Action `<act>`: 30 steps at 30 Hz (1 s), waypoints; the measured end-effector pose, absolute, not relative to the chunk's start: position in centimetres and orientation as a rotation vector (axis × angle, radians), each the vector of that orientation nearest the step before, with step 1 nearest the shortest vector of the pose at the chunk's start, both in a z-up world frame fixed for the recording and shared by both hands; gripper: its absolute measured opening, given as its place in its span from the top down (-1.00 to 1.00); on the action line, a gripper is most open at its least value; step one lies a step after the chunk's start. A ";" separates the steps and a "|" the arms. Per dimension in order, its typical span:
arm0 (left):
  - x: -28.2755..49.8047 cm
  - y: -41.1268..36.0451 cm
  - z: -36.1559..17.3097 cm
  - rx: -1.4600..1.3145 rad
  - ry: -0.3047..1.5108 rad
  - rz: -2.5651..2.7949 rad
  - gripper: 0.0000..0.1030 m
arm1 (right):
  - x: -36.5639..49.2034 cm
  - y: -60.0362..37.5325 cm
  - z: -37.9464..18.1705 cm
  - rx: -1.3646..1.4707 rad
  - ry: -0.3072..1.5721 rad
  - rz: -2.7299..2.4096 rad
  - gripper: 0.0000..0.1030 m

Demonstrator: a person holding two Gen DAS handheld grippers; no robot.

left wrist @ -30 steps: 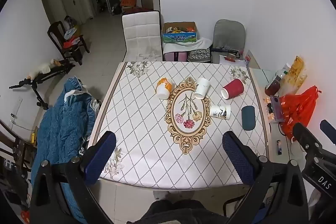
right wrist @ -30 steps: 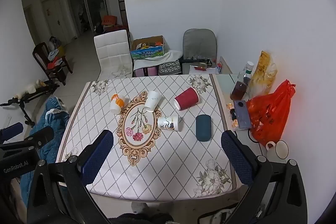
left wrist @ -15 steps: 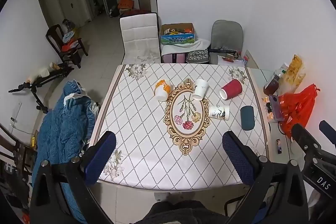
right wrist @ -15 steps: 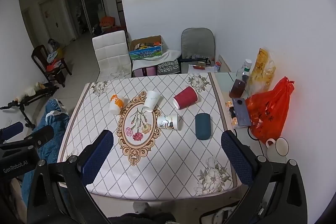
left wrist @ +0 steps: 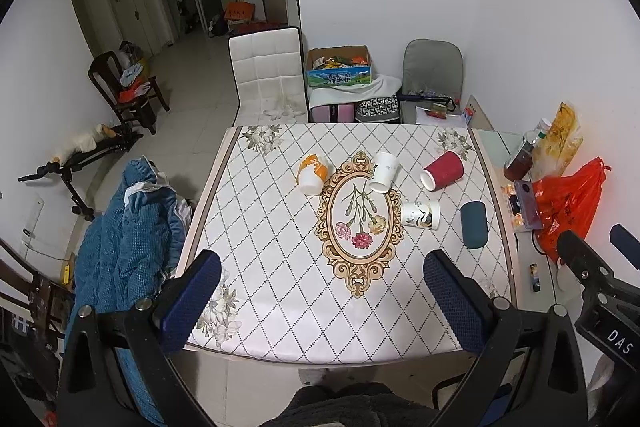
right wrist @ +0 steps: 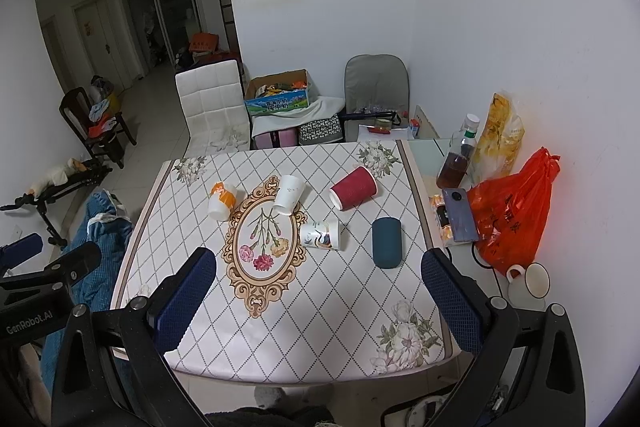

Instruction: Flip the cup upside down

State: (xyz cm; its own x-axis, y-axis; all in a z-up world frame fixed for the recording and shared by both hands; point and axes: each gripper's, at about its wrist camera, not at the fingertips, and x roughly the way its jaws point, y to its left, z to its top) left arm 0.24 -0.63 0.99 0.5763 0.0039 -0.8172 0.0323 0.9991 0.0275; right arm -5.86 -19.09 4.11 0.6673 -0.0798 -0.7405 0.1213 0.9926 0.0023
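Several paper cups lie on their sides on the patterned table point(left wrist: 280, 291): an orange-and-white cup point(left wrist: 312, 169) point(right wrist: 221, 201), a plain white cup point(left wrist: 384, 172) point(right wrist: 289, 194), a red cup point(left wrist: 443, 170) point(right wrist: 354, 187) and a white cup with a dark print point(left wrist: 421, 214) point(right wrist: 321, 235). My left gripper point(left wrist: 322, 289) is open and empty, high above the table's near edge. My right gripper point(right wrist: 320, 289) is also open and empty, at the near edge. Neither touches a cup.
A dark teal case point(left wrist: 473, 224) point(right wrist: 386, 242) lies right of the cups. An orange bag point(right wrist: 512, 211), a phone point(right wrist: 460, 213), a bottle point(right wrist: 456, 157) and a mug point(right wrist: 530, 281) crowd the right side. A blue blanket point(left wrist: 128, 227) hangs at left. Chairs point(left wrist: 268, 79) stand behind.
Both grippers have drawn back and risen a little, so the table looks slightly smaller and further away. The cups have not moved. Both grippers stay open.
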 end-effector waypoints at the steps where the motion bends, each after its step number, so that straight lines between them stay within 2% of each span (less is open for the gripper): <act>1: 0.2 -0.5 1.1 0.042 0.955 -0.017 -0.99 | -5.9 -19.2 4.1 0.053 0.833 -0.113 -1.00; 30: -0.1 -0.7 1.1 0.048 0.950 -0.016 -0.99 | -6.5 -19.4 4.4 0.056 0.833 -0.115 -1.00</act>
